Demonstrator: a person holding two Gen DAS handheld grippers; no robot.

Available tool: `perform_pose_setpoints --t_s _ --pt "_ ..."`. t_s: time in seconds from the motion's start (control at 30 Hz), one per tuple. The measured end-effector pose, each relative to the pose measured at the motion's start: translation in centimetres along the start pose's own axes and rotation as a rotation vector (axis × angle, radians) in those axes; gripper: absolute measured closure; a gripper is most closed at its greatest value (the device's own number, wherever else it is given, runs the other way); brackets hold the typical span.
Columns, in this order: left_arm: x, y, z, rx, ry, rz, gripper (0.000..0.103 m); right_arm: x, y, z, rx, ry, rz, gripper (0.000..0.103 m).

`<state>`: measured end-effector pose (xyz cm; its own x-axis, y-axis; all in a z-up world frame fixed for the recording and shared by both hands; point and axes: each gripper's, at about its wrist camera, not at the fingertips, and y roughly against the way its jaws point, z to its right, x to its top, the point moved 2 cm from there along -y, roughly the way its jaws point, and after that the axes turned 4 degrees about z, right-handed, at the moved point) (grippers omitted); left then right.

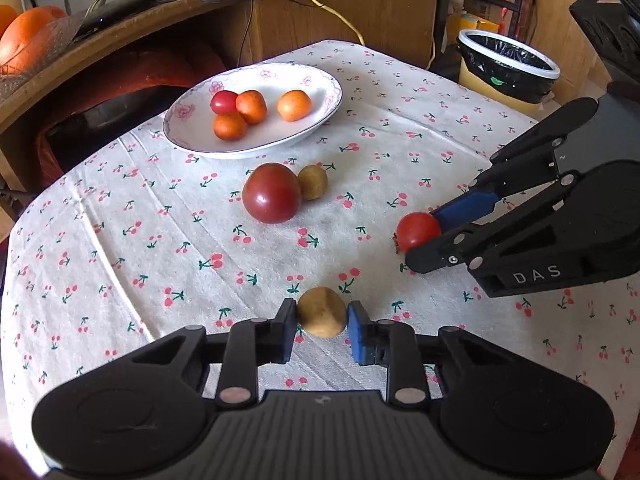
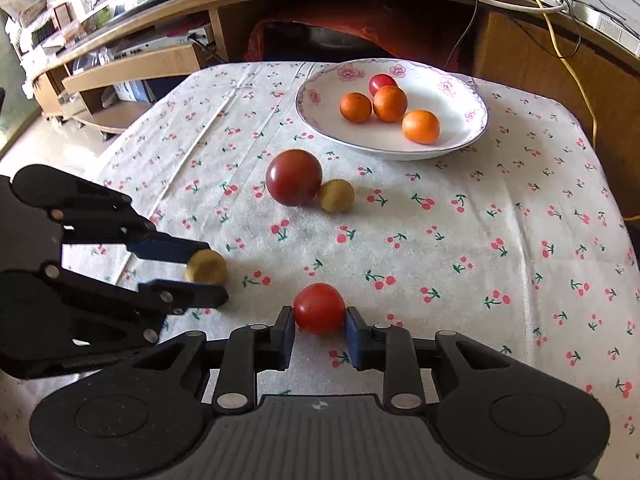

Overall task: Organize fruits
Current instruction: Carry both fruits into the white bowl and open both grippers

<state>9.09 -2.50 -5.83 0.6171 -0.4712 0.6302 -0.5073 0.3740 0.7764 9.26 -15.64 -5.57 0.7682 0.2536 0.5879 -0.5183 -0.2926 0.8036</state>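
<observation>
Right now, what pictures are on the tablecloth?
Little red cherries with green stems on the white tablecloth, clearest in the right wrist view.

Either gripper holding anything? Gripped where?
Left gripper pinches the small potato across its sides; right gripper pinches the small tomato likewise.

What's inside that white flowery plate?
The plate holds three oranges and one small red tomato, partly hidden behind an orange. Nothing else shows.

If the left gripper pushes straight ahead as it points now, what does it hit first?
The left gripper already has a small potato between its fingers. Beyond that, the big tomato looks first in line, though depth is hard to judge.
</observation>
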Motion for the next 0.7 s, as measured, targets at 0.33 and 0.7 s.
perform_pose_setpoints --t_s 0.33,0.7 --pt "3.6 0.0 -1.8 0.027 0.052 0.082 0.068 3.2 0.7 0.4 0.013 0.003 0.084 0.081" --pt "8.0 -2.1 -4.0 0.102 0.085 0.142 0.068 7.0 0.0 2.2 -0.01 0.001 0.157 0.081"
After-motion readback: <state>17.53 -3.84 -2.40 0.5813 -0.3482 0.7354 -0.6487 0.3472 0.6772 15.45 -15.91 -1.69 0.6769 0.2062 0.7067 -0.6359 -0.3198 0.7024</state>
